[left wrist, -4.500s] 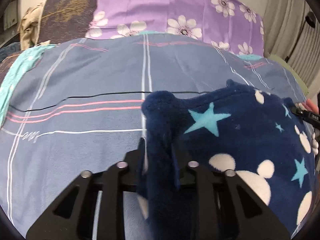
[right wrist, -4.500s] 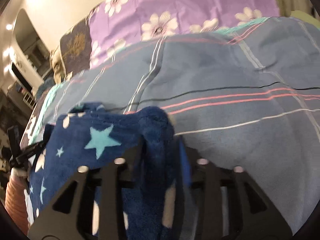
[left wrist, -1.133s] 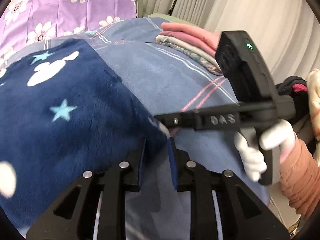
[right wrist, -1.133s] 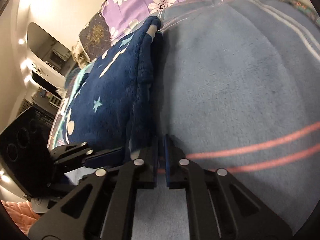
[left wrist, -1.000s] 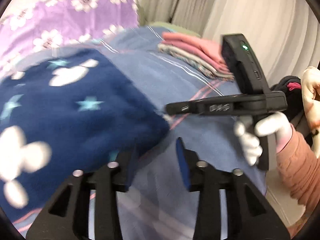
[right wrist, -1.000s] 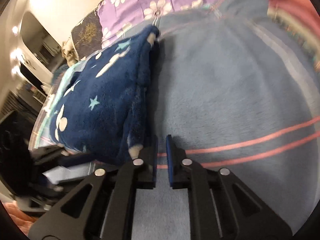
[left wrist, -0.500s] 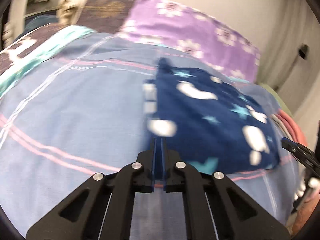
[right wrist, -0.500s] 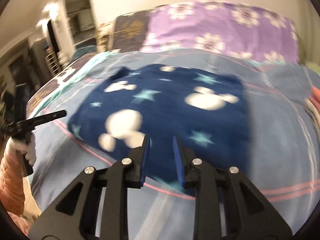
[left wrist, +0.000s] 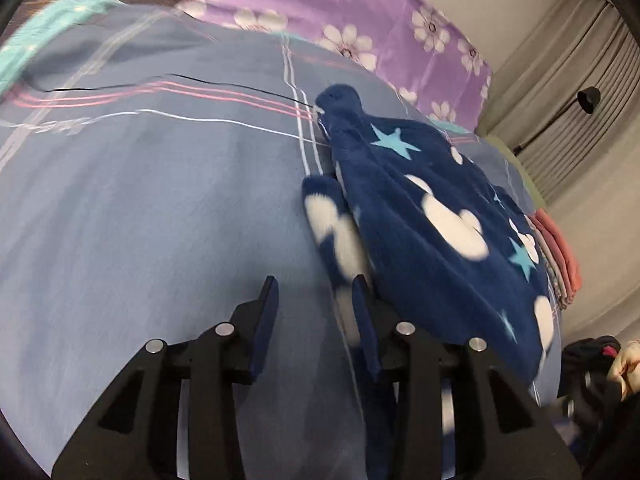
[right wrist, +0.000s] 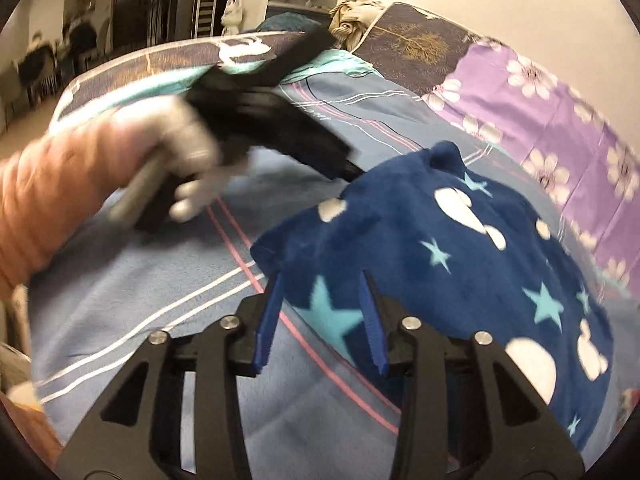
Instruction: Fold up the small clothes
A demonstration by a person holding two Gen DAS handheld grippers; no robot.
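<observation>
A navy fleece garment (left wrist: 436, 216) with white mouse heads and light blue stars lies folded flat on the blue striped bedspread (left wrist: 140, 200); it also shows in the right wrist view (right wrist: 460, 264). My left gripper (left wrist: 314, 292) is open and empty at the garment's near left edge, its right finger beside a folded strip. My right gripper (right wrist: 322, 294) is open and empty, its fingers over the garment's near corner. The left gripper appears blurred in the right wrist view (right wrist: 272, 120), held by a white-gloved hand.
A purple floral pillow (left wrist: 352, 20) lies at the head of the bed. A stack of folded pink and grey clothes (left wrist: 556, 256) sits beyond the garment on the right. Dark clothes (left wrist: 592, 364) lie at the right edge. Curtains (left wrist: 580, 92) hang behind.
Both grippers have let go of the garment, which now lies flat. Both have swung to its edges. The left gripper, shut half a second ago, is now open; the right opened wider.
</observation>
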